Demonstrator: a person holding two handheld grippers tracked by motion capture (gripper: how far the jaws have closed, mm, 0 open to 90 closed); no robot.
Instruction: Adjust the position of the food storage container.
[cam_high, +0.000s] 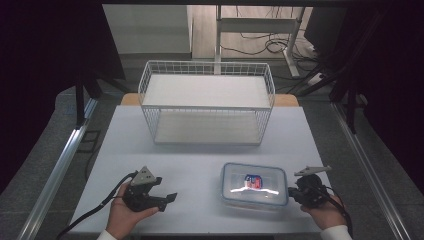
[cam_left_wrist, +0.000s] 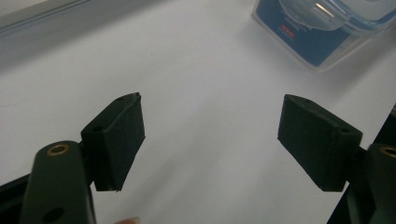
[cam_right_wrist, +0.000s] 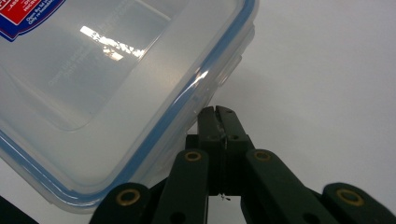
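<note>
A: Two hand-held grippers flank the box (cam_high: 254, 184) on the surface (cam_high: 200, 150). The left hand-held gripper (cam_high: 167, 199) sits well to the box's left with its jaws spread wide, gripping nothing, so I judge it is waiting.

B: And the right hand-held gripper (cam_high: 291, 191)?

A: It is right against the box's right edge. Its own view shows the jaws pressed together, tips just beside the blue-rimmed lid (cam_right_wrist: 116, 84), apparently pinching nothing. I'd guess it means to nudge or steady the box.

B: What does the high view add?

A: The wire rack (cam_high: 207, 102) stands beyond the box, both shelves bare. The close views add the lid's side latch and label.
</note>
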